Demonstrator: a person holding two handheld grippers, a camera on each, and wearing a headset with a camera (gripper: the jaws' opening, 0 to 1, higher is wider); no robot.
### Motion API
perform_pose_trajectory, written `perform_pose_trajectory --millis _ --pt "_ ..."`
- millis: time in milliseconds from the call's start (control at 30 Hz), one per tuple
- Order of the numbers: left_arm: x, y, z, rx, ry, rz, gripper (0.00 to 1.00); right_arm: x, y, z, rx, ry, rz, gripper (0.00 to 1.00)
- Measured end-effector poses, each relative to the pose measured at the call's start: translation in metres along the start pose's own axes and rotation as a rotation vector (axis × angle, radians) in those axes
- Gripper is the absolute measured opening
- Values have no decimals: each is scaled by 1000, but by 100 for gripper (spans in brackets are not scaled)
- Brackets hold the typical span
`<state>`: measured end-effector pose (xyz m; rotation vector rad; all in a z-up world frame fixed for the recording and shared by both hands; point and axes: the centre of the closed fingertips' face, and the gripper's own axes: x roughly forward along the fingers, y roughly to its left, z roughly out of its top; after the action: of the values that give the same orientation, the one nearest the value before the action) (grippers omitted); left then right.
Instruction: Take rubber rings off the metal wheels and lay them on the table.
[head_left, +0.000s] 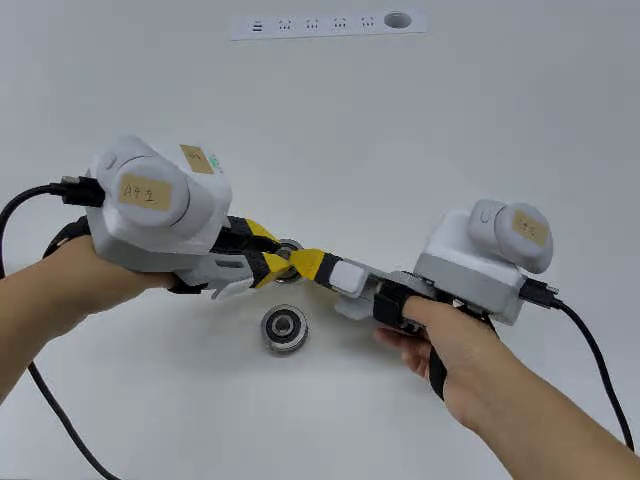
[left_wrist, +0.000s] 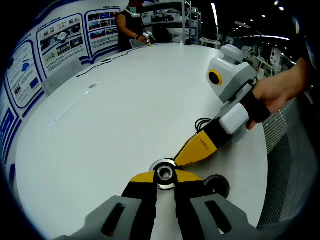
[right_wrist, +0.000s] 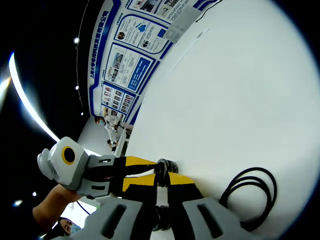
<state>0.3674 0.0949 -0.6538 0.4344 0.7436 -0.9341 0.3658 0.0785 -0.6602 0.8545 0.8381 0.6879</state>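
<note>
Between the two grippers a small metal wheel (head_left: 290, 250) is held just above the table. My left gripper (head_left: 275, 262) comes in from the left, its yellow jaws shut on this wheel (left_wrist: 165, 173). From the right, my right gripper (head_left: 303, 265) meets it, jaws closed at the wheel's rim (right_wrist: 164, 166), apparently pinching its dark rubber ring. The right gripper's yellow jaw (left_wrist: 200, 147) touches the wheel's upper right edge in the left gripper view. A second wheel (head_left: 285, 328) with a black ring lies flat on the table below them.
Thin black loops (right_wrist: 250, 192), which look like loose rubber rings, lie on the white table (head_left: 330, 130) beside the right gripper. A white power strip (head_left: 328, 22) sits at the far edge. Cables trail from both grippers.
</note>
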Motion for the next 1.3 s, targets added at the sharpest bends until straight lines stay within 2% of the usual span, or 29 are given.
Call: perform_pose_trajectory --millis 100,633,767,1300 --pt "0 0 0 0 0 0 12 0 -2 1 2 0 -13 3" --pt "0 0 0 1 1 -2 12 -1 2 3 2 3 -40 1" --pt "0 0 0 0 -1 -2 12 0 4 2 -36 11 -41 1" --pt "0 -1 -1 -2 -7 2 12 3 7 1 -85 13 -50 1"
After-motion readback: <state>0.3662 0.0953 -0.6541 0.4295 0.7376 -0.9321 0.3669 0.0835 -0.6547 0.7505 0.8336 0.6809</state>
